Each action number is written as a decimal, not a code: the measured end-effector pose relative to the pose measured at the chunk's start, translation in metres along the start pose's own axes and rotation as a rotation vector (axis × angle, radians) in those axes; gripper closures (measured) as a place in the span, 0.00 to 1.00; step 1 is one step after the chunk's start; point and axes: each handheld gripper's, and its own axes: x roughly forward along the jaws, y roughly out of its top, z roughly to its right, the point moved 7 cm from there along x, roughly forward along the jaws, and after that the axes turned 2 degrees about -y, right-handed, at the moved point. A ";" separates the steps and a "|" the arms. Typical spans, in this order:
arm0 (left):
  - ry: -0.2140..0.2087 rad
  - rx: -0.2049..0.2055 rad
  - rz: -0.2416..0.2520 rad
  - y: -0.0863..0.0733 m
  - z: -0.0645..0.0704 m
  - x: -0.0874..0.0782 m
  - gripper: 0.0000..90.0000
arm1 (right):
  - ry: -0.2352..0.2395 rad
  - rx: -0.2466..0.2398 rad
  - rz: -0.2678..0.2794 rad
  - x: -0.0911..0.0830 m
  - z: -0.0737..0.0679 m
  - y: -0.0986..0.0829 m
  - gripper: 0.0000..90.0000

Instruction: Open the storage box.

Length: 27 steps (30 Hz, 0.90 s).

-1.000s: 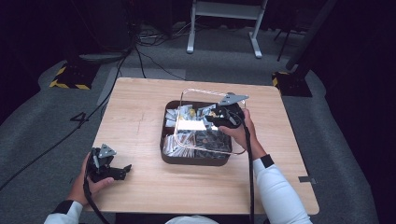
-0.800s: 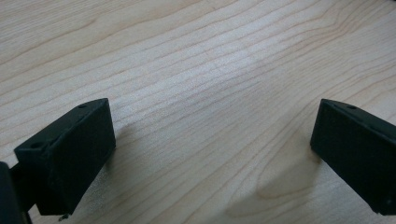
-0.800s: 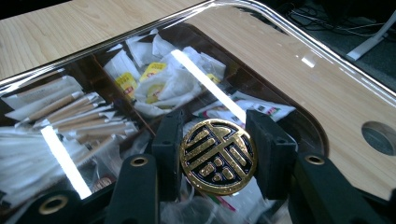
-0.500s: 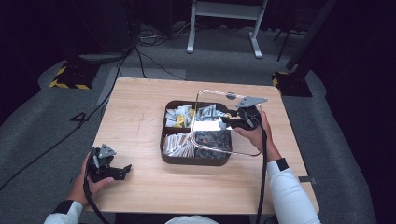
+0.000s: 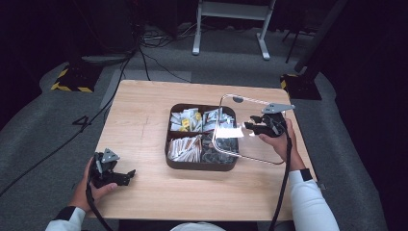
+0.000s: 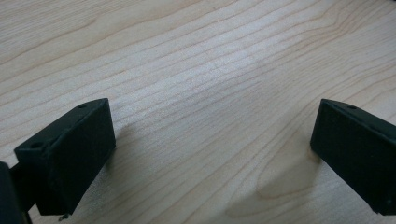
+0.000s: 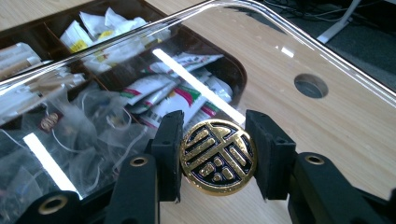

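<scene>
Fingers of right gripper [image 7: 217, 156] clamp gold knob [image 7: 217, 157] of clear lid [image 5: 250, 130]; left gripper [image 6: 210, 154] fingers wide.

- The table [image 5: 144, 125] is brightly lit from above; the floor and room around it fall off into near black.
- Two white strip reflections glare on the clear lid [image 7: 196, 70], washing out parts of the tray [image 5: 202, 163] beneath it.
- The gold knob [image 7: 217, 156] is sharp and shiny.
- In the left gripper view, soft shadows spread beside the jaws, and the nearest jaw edges are slightly blurred.
- The high view is soft and grainy.
</scene>
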 end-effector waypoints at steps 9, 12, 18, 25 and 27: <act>0.000 0.000 0.000 0.000 0.000 0.000 0.00 | -0.020 0.018 -0.010 -0.012 0.014 -0.015 0.66; 0.000 0.000 0.000 0.000 0.000 0.000 0.00 | -0.022 0.022 -0.013 -0.014 0.017 -0.019 0.66; 0.000 0.000 0.000 0.000 0.000 0.000 0.00 | -0.033 0.045 -0.029 -0.020 0.028 -0.036 0.66; 0.001 0.000 0.000 0.000 0.000 0.000 0.00 | -0.043 0.065 -0.029 -0.026 0.036 -0.047 0.66; 0.000 0.000 0.000 0.000 0.000 0.000 0.00 | -0.044 0.071 -0.033 -0.027 0.038 -0.051 0.66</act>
